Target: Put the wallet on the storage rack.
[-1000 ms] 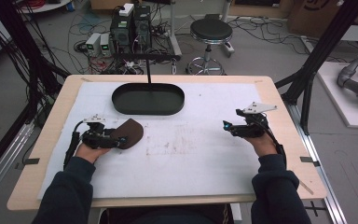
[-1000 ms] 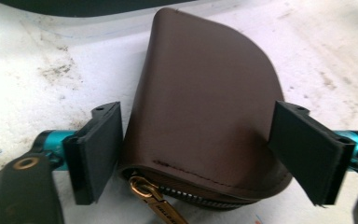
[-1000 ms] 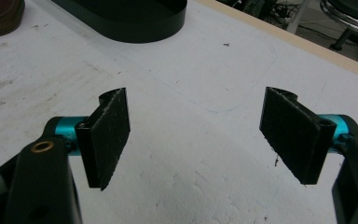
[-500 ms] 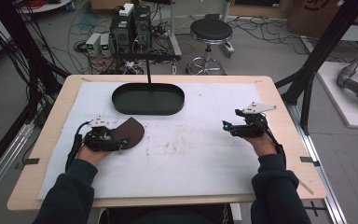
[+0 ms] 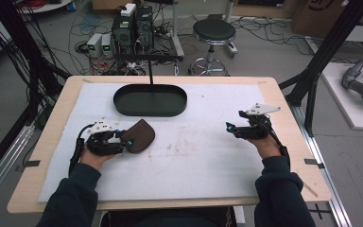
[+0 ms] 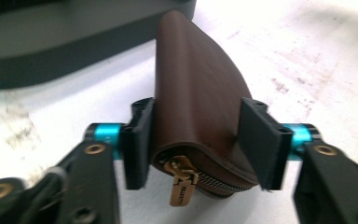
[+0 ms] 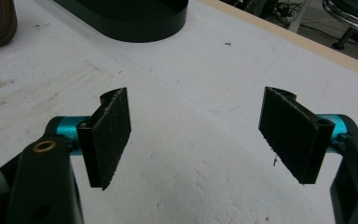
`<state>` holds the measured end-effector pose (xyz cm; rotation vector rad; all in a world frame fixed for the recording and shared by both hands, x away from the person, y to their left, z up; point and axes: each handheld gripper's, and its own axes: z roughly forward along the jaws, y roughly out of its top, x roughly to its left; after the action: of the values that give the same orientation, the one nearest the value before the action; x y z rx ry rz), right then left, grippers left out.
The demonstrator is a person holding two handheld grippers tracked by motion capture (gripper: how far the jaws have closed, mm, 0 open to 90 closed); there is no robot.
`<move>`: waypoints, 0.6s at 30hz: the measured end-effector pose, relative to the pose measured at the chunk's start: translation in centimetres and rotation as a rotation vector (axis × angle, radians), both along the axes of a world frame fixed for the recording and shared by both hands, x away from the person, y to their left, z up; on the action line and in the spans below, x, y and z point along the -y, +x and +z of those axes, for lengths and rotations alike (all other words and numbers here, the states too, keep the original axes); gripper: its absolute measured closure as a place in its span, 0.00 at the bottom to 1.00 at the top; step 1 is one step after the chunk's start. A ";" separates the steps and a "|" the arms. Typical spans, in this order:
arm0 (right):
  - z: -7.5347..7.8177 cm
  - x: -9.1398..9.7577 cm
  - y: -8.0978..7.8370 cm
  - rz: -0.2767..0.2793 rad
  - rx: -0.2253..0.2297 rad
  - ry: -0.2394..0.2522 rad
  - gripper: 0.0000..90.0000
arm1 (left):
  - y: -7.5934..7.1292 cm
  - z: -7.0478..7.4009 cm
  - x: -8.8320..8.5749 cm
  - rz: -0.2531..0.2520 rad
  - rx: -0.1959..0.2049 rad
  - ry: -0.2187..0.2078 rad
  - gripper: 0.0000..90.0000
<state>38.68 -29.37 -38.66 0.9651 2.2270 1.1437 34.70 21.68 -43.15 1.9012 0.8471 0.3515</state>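
While the left gripper (image 6: 196, 144) clamps a brown zip pouch (image 6: 198, 107) (zipper shut), the right gripper (image 7: 198, 140) gapes wide, holding nothing; the black tray (image 5: 150, 100) lies empty.

— That pouch (image 6: 198, 93), what colour?
— Plain brown, with a brass zip pull (image 6: 181, 189).
— And the tray (image 5: 150, 100)?
— Black. The mat (image 5: 208, 156) under it is white with grey smudges; the table (image 5: 283, 101) edge is pale wood.

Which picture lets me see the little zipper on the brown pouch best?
The left gripper view: the brown pouch sits close between that hand-held gripper's jaws, zipper pull plain. The high view shows the pouch small, its zipper too tiny to see. The right gripper view catches just a corner.
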 end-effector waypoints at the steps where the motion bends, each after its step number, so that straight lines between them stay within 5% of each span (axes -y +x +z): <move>1: 0.0 0.0 0.0 0.000 0.000 0.000 0.28 | -0.1 0.2 0.0 -0.008 0.010 -0.006 0.58; 5: 0.0 0.0 0.0 -0.001 0.002 0.000 0.28 | -0.4 0.7 0.3 -0.028 0.058 0.000 0.66; 9: 0.0 0.1 0.0 -0.002 0.000 0.001 0.28 | -1.0 1.6 1.0 0.031 0.178 0.045 0.73; 12: 0.0 0.1 0.0 -0.004 -0.001 0.001 0.28 | -1.0 1.4 1.3 0.024 0.180 0.076 0.73; 17: 0.0 0.1 0.0 -0.004 -0.003 0.002 0.28 | -0.8 1.0 1.1 -0.016 0.131 0.004 0.70; 18: 0.0 0.1 0.0 -0.005 -0.005 0.001 0.28 | -0.7 0.9 1.3 -0.028 0.121 0.003 0.61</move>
<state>38.68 -29.42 -38.68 0.9740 2.2267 1.1412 34.03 20.36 -42.27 1.8733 0.7397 0.4461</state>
